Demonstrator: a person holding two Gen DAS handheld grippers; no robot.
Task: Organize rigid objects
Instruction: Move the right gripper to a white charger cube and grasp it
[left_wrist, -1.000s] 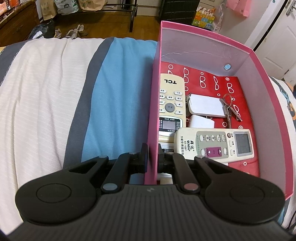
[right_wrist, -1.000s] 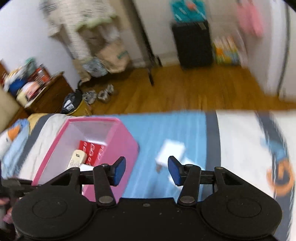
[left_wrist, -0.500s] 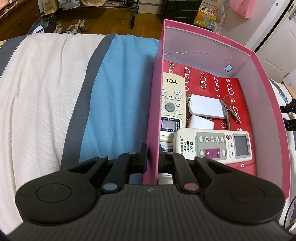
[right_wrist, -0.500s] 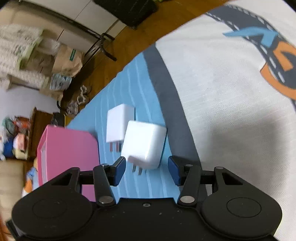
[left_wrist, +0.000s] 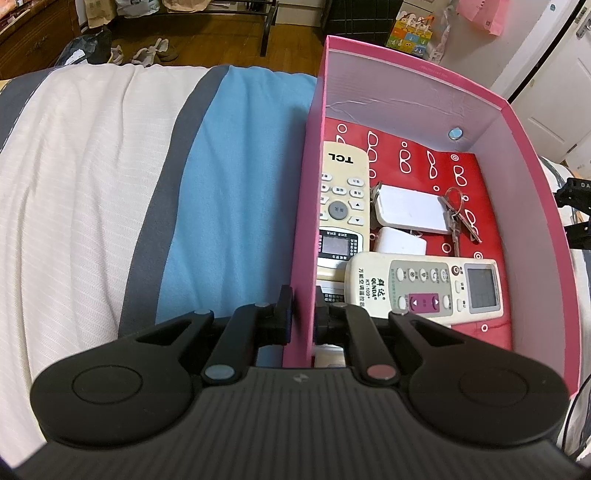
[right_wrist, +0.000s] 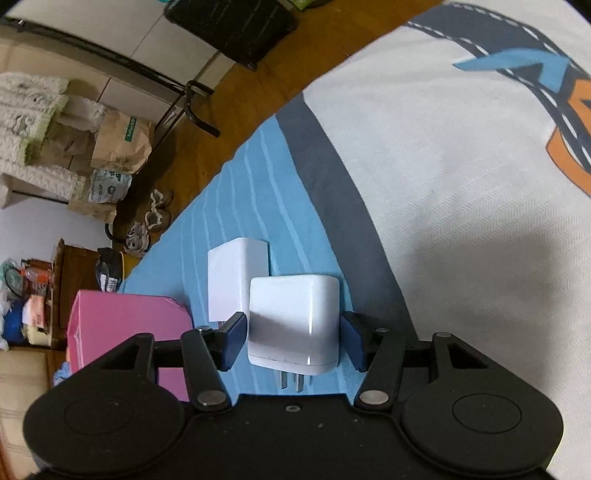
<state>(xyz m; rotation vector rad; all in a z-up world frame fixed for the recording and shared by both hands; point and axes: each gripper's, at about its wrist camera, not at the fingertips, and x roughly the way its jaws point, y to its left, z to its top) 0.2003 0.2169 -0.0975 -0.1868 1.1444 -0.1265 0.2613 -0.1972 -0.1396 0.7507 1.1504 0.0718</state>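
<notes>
A: Left claw (left_wrist: 301, 321) is clamped on the near wall of the pink cardboard box (left_wrist: 532, 206), one finger outside, one inside, the wall pinched tight between them.

B: And the box sits on the bed with the white, grey and blue striped cover (left_wrist: 92, 184). Inside, on its red patterned floor: a cream TCL remote control (left_wrist: 341, 206) along the left wall, a white remote control with a grey screen (left_wrist: 424, 290) lying across the near end.

A: Between them a flat white tag on a bunch of metal keys (left_wrist: 410, 214), and a small white charger block (left_wrist: 400, 242) half tucked under that second remote.

B: Over to the right claw (right_wrist: 293, 338). Its jaws are opening, and a white square plug adapter (right_wrist: 293, 321) lies between the blue pads, prongs pointing toward the camera.

A: The pads stand just beside its sides; I can't see them pressing on it.

B: A second white plug adapter (right_wrist: 232, 280) lies just behind it, the two touching or nearly so, both on the blue stripe. The pink box shows off to the left, near them.
</notes>
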